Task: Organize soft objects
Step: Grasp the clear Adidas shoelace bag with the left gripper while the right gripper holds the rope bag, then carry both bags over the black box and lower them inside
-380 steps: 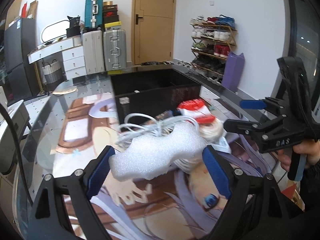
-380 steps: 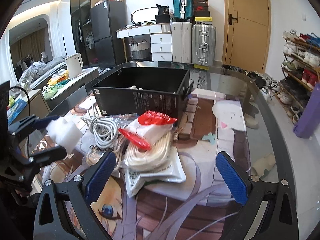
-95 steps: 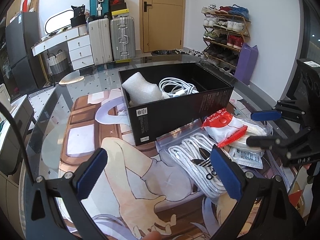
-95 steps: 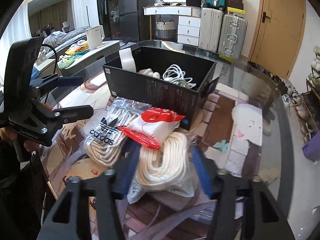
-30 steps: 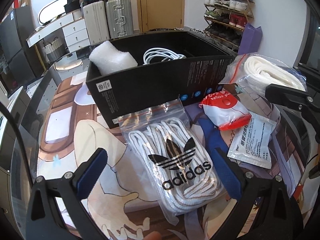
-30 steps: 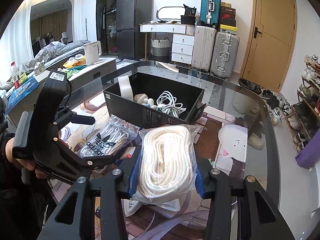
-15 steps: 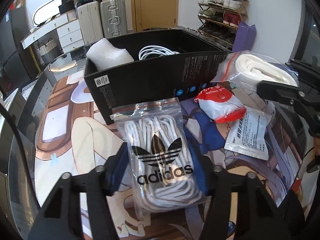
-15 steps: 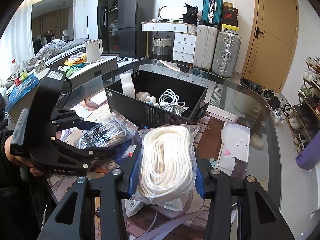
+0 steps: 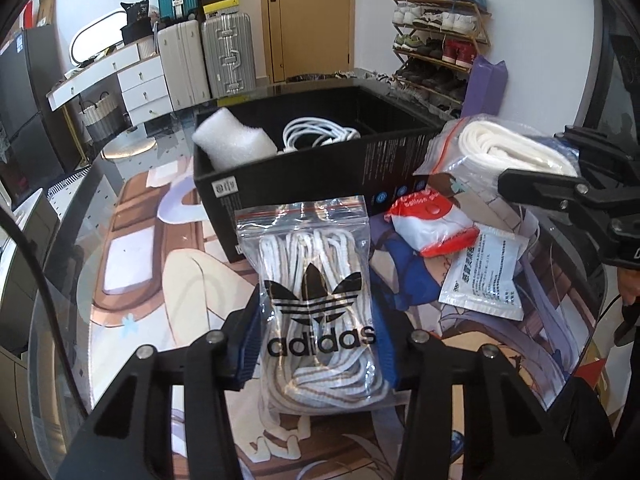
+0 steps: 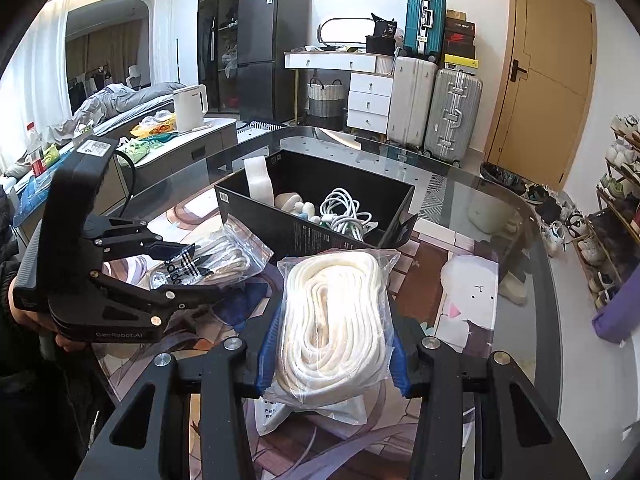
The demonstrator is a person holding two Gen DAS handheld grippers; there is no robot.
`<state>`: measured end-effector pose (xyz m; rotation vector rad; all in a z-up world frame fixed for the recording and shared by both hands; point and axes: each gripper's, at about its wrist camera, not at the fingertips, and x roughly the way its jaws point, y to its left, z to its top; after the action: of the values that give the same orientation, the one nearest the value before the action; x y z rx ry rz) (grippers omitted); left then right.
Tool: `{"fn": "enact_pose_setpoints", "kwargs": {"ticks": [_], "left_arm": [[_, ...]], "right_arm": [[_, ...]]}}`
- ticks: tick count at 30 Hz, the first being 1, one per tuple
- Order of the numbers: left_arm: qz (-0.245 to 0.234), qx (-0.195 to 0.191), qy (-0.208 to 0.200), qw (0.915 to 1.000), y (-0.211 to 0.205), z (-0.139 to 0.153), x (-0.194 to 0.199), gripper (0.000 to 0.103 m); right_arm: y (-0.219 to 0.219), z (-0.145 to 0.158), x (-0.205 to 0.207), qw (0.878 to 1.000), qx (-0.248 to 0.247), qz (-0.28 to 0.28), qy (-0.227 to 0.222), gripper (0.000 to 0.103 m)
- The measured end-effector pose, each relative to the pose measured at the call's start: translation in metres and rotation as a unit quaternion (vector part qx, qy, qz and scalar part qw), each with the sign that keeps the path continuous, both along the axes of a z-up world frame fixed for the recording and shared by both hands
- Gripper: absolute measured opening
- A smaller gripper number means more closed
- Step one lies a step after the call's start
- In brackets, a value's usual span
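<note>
A clear zip bag of white laces with a black adidas logo (image 9: pixel 316 304) sits between the blue pads of my left gripper (image 9: pixel 316 340). The jaws are closing on it and the pads press its sides. In the right wrist view the same bag (image 10: pixel 212 264) hangs in the left gripper (image 10: pixel 188 268), in front of the black box (image 10: pixel 304 224). My right gripper (image 10: pixel 334 344) is shut on a clear bag of cream rope (image 10: pixel 336 320), held above the mat. The box holds a white foam block (image 9: pixel 232 140) and a coiled white cable (image 9: pixel 320 136).
A red and white balloon packet (image 9: pixel 430 224) and a flat white sachet (image 9: pixel 486 276) lie on the printed mat right of the box. The glass table's curved edge runs close on the right. A person's hand (image 10: pixel 28 316) holds the left gripper's handle.
The left jaws, wide apart around the adidas bag a second ago, have closed onto its sides. The right gripper has kept still with the rope bag.
</note>
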<state>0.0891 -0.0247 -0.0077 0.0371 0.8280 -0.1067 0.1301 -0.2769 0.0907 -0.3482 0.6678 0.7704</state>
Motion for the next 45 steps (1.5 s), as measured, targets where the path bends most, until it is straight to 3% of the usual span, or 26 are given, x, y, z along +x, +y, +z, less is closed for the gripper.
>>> {"fn": "enact_pose_setpoints", "kwargs": {"ticks": [19,45], "left_arm": [[0.008,-0.016,-0.069,0.9975,0.013,0.044,-0.019,0.047],[0.033,-0.037,-0.086,0.995,0.04,0.061,0.021,0.047]], "right_arm": [[0.001,0.01,-0.004,1.0,0.029,0.0,-0.004,0.045],[0.033,0.02,0.037,0.997,0.059,-0.044,-0.007,0.045]]}}
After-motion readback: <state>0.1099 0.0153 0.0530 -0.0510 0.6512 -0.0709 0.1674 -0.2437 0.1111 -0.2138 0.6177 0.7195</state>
